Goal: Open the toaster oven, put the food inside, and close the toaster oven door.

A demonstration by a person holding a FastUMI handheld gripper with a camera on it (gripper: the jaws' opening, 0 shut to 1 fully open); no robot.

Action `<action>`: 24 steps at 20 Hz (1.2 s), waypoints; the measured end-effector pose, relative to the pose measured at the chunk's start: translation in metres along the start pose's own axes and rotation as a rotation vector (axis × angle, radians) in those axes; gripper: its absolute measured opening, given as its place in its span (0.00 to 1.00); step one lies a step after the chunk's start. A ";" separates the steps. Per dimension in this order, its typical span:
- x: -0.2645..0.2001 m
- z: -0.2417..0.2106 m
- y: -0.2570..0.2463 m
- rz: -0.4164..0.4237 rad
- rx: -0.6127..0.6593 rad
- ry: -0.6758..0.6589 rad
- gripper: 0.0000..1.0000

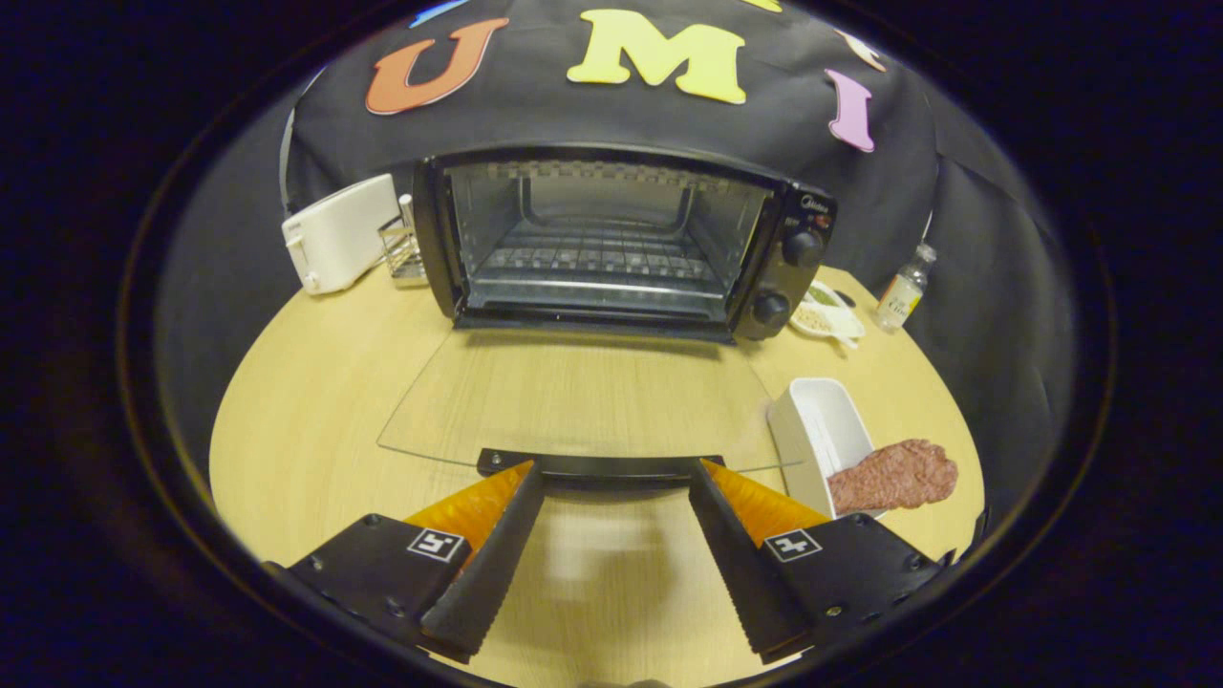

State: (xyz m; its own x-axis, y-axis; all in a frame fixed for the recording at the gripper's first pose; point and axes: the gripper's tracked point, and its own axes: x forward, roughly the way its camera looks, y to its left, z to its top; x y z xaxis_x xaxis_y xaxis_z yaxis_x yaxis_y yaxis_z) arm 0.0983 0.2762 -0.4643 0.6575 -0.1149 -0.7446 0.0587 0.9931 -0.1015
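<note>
Far to the left on the wooden table (pixel 315 401), a white toaster (pixel 336 233) stood against the booth wall, with a small wire rack (pixel 403 250) just beside it. Next came the toaster oven (pixel 621 244), its cavity exposed and its glass door (pixel 583 401) folded down flat toward the camera; the door's dark handle (pixel 600 466) lay just ahead of the fingertips. The claw (pixel 616 470) hung with its fingers spread wide apart, nothing between them. Right of the oven sat a small dish of seasonings (pixel 824 313) and a little bottle (pixel 904 290). Nearer, beside the right finger, a white rectangular tray (pixel 820 430) held the food, a reddish slab of meat (pixel 893 475), which overhung the tray's near end.
</note>
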 end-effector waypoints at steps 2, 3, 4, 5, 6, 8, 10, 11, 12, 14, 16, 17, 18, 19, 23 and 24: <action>0.009 -0.008 0.001 0.002 0.009 0.018 0.99; 0.012 -0.011 0.004 0.009 0.005 0.027 0.99; 0.012 -0.013 0.007 0.021 0.011 0.024 0.99; 0.014 -0.017 0.008 0.029 0.012 0.035 0.99; 0.012 -0.026 0.005 0.015 0.005 0.066 0.99; 0.016 -0.038 0.002 0.044 0.039 0.102 1.00; 0.009 -0.024 -0.008 0.050 0.055 0.033 1.00; 0.004 -0.017 -0.018 0.043 0.028 0.003 1.00; -0.003 -0.011 -0.025 0.041 0.002 -0.020 1.00; -0.019 0.005 -0.042 0.034 -0.015 -0.077 1.00; -0.036 0.019 -0.056 0.031 -0.011 -0.119 1.00; -0.044 0.026 -0.062 0.031 -0.006 -0.137 1.00; -0.053 0.034 -0.067 0.035 0.001 -0.155 1.00; -0.062 0.040 -0.071 0.038 0.006 -0.174 1.00; -0.096 0.086 -0.077 0.065 0.008 -0.280 1.00; -0.099 0.096 -0.075 0.072 0.009 -0.290 1.00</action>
State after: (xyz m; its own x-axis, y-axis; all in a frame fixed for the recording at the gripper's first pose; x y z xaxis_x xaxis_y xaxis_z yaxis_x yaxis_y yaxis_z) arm 0.1003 0.2157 -0.3196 0.8473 -0.0337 -0.5301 0.0096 0.9988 -0.0482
